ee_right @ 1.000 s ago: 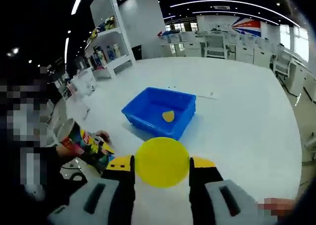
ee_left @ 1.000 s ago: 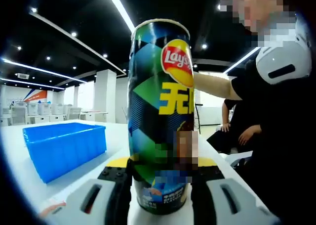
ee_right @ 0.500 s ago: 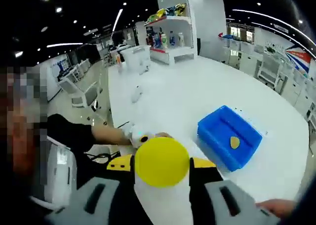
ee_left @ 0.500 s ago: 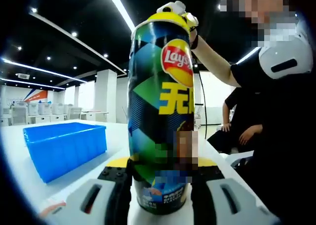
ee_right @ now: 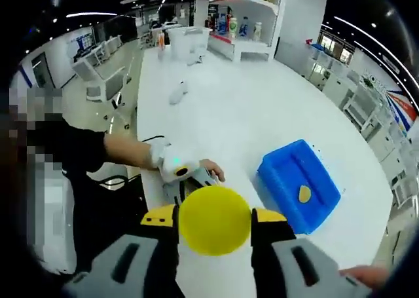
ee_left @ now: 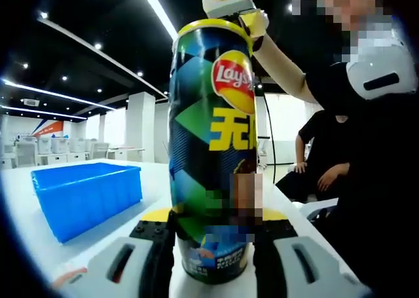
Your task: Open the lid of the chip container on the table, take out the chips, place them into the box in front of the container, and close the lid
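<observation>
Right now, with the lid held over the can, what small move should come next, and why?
Probably press the yellow lid straight down to seat it. The right gripper holds it at the rim of the chip can, which the left gripper clamps upright, and a chip already lies in the blue box.

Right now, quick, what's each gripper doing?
Left gripper: shut on the Lay's chip can, upright on the table.
Right gripper: shut on the yellow lid, at the can's top.

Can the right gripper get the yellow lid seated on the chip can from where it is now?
Probably yes: the right gripper holds the yellow lid directly over the chip can, which the left gripper clamps upright; nothing blocks the rim.
</observation>
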Motion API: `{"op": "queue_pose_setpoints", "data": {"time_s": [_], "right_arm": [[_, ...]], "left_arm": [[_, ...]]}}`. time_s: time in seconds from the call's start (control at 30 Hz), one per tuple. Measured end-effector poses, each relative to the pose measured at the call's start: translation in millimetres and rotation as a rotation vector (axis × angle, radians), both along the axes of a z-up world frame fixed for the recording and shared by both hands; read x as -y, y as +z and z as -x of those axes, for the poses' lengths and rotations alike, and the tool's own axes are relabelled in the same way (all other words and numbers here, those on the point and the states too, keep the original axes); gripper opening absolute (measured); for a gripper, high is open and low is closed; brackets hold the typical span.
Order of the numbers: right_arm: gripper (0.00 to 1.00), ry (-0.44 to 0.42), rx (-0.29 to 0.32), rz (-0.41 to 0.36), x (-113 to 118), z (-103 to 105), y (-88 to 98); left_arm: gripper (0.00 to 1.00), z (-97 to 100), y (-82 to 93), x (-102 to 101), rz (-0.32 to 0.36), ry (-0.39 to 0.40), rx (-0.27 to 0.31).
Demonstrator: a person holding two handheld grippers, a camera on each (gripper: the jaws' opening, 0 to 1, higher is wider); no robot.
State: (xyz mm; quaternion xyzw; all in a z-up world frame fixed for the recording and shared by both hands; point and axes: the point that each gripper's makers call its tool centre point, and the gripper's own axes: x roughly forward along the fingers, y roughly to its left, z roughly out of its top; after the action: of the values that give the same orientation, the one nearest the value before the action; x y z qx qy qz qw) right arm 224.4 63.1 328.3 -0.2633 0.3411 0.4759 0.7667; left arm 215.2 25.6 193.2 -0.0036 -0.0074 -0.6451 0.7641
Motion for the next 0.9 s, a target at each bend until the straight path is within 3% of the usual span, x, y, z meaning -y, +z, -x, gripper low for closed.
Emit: {"op": "queue_pose_setpoints", "data": {"time_s": [0.27,0.33,0.4,0.43,0.5,0.53,0.57,0.67,0.77,0.8,0.9], "right_arm": [[0.43,0.007,0.002,-0.115,-2,-3,2.9],[0.42,-0.021,0.024,-0.221,-5,-6,14.8],[0.4,-0.042,0.117,-0.368,-6,-16,34.3],[0.34,-0.038,0.19,-0.479,-7,-20,45.7],[0.17,-0.087,0.264,-0.637,-1,-25,49.3],[0.06,-0.09,0.268,-0.677,1,-23,45.1],[0.01,-0.105,0.265,-0.724,2,-22,41.0],[0.01,-0.062,0.228,-0.881,-4,-8,29.2],[0.01,-0.067,0.243,-0.86,-8,-11,17.9],[0.01,-0.048,0.344,-0.859,-9,-15,24.1],[0.0,-0.057,0.33,-0.805,-13,-15,20.0]], "left_arm": [[0.47,-4.2,-0.6,-3,0.0,0.001,-0.001],[0.47,-4.6,-0.7,-3,0.0,0.001,-0.001],[0.47,-5.4,-0.9,-4,-0.001,0.002,-0.001],[0.47,-6.1,-1.1,-4,-0.001,0.001,0.0],[0.47,-6.5,-1.2,-5,-0.001,0.001,0.0],[0.47,-6.6,-1.2,-5,0.0,0.001,-0.001],[0.47,-6.7,-1.3,-5,0.0,0.001,-0.001],[0.47,-7.0,-1.4,-5,0.0,0.0,-0.003],[0.47,-6.7,-1.5,-4,0.0,0.0,-0.005],[0.47,-6.7,-1.6,-4,0.0,0.001,-0.006],[0.47,-7.0,-2.0,-4,0.0,0.004,-0.009]]}}
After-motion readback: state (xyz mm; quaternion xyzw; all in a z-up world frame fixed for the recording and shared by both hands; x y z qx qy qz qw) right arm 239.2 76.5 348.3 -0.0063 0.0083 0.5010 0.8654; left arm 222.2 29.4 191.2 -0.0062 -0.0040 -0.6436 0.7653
